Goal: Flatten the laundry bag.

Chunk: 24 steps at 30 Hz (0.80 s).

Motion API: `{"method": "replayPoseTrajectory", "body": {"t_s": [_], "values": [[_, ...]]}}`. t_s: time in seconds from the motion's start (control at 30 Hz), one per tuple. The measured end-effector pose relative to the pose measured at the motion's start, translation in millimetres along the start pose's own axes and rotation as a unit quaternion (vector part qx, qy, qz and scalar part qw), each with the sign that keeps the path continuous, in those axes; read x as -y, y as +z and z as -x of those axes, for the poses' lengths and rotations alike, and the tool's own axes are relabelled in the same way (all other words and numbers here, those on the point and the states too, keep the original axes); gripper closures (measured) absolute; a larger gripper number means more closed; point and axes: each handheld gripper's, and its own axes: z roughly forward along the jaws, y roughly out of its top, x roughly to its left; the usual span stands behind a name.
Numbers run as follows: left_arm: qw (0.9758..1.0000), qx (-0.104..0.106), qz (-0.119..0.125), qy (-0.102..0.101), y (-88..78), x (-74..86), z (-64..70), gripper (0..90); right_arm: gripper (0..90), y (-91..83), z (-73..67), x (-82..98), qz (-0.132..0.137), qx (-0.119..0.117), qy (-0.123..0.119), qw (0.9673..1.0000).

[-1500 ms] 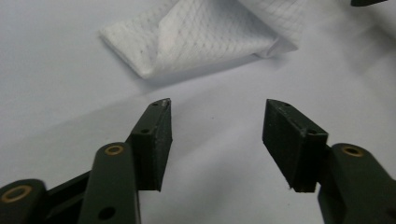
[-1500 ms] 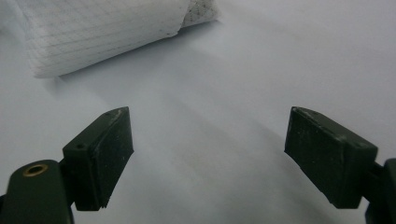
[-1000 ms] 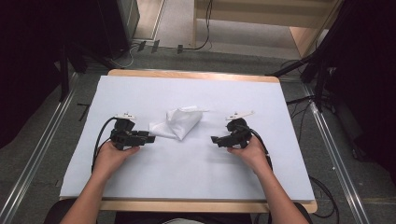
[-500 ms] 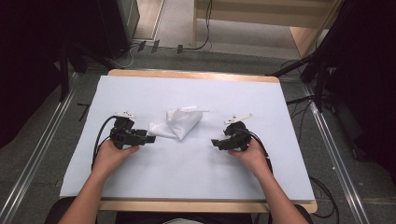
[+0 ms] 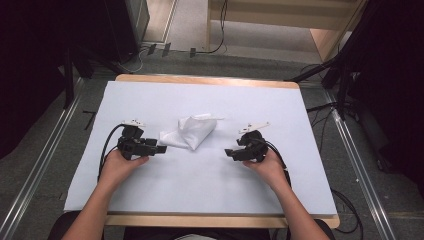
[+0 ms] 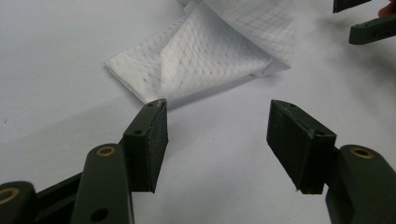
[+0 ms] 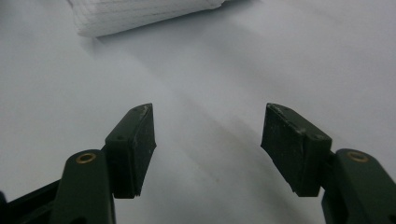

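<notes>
One crumpled white cloth (image 5: 192,131), long axis left-right; both tongs (image 5: 161,149) (image 5: 229,152) wide, nothing gripped.

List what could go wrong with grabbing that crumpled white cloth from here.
1. The cloth lies bunched in loose folds, so the open left gripper, right beside its corner, may pinch a single layer and drag it rather than lift it.
2. The right gripper sits apart from the cloth, jaws open; reaching in could shove it across the smooth white sheet.
</notes>
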Motion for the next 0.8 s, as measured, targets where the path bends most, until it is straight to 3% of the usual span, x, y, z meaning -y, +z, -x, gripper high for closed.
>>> {"method": "replayPoseTrajectory", "body": {"t_s": [0.13, 0.4, 0.47, 0.8], "values": [[1.0, 0.005, 0.004, 0.0, -0.3, -0.3, 0.5, 38.6, 36.6, -1.4, 0.4, -0.4, 0.005, -0.004, 0.011, 0.9999], [1.0, 0.004, -0.001, -0.001, 0.5, -0.4, 0.4, 38.3, 39.0, -0.7, -1.8, -0.8, 0.0, -0.009, 0.006, 0.9999], [1.0, 0.004, -0.001, -0.001, 0.6, -0.4, 0.2, 38.3, 39.5, -0.8, -3.5, -1.3, -0.003, -0.012, 0.015, 0.9998], [1.0, 0.002, 0.002, -0.003, -1.6, -0.8, -1.1, 38.4, 41.9, -3.0, -8.9, -5.0, 0.002, -0.025, 0.016, 0.9996]]}}
